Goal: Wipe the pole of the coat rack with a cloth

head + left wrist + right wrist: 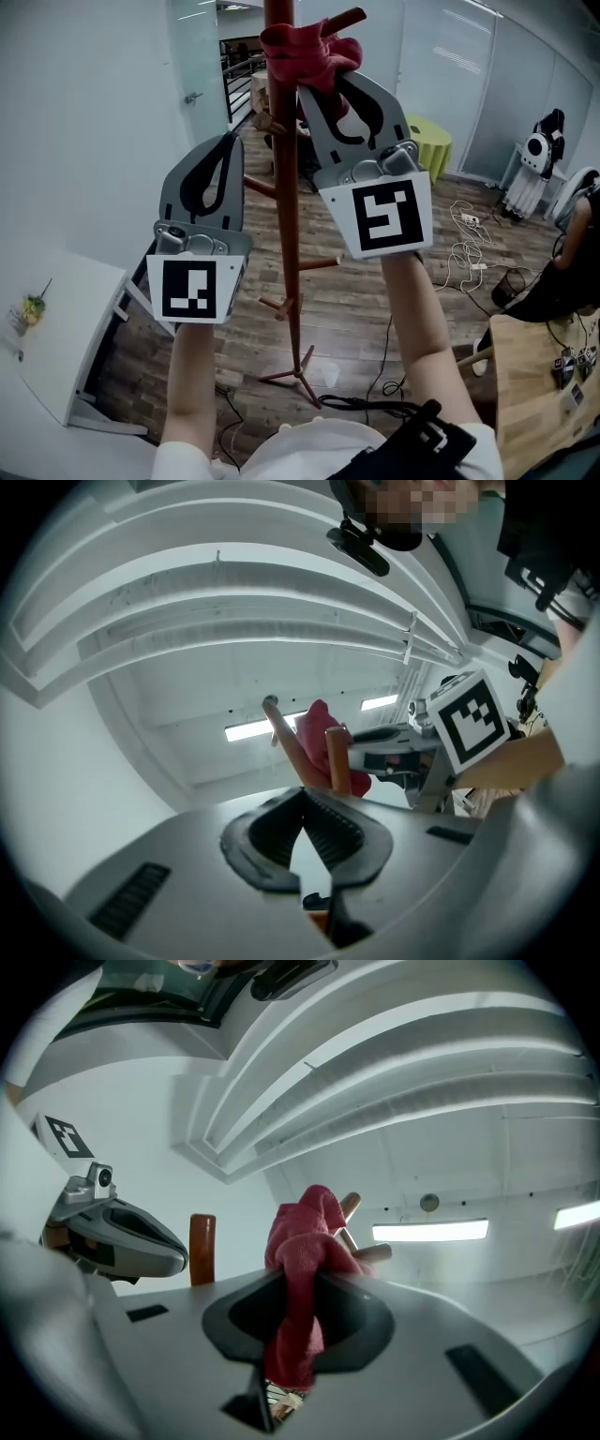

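High at frame centre, right claw (322,86) pinches the soft, limp red cloth (307,49) by its bunch at the rigid pole (289,206); left claw (229,141) clenched empty.

No legible text, brand, number or sign in any view. The only printed patterns are the black-and-white square markers, one on the cube of the left hand-held gripper (231,141) and one on the cube of the right hand-held gripper (328,81) (machine-read codes, no letters or digits). Each gripper view also catches the other unit's marker, again pattern only. The item on the white surface (66,319) at lower left is too small to read.
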Tool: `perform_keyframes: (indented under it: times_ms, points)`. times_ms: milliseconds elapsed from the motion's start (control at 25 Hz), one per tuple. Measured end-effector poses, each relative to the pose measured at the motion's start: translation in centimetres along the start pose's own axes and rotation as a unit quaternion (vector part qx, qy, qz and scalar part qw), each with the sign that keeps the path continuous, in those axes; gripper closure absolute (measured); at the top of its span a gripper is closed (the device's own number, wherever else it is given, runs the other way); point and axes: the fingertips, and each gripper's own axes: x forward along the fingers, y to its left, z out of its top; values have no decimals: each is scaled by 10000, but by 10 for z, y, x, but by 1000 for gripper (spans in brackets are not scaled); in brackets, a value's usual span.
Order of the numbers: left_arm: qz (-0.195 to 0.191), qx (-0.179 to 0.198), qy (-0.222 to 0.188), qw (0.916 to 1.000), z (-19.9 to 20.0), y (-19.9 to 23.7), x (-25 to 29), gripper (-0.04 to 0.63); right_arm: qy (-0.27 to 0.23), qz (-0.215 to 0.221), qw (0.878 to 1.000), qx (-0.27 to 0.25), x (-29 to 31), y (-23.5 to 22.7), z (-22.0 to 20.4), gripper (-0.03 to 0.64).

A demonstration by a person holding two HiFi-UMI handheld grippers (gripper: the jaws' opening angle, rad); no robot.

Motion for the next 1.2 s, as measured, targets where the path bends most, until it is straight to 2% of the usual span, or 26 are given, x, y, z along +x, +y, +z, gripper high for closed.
perform_keyframes:
  times_ms: [240, 520, 1200]
  points:
    - [-133, 59, 53, 9999, -3, -4, 2, 583, 167, 99, 9997, -165, -2, 3, -2, 534]
    - [-157, -60, 60, 9998, -10, -4, 2, 583, 215, 100, 9997, -82, -5, 7, -7, 534]
    - [-173, -77, 155, 9997, -25, -8, -7, 583, 268, 134, 9995, 40, -14, 19, -16, 534]
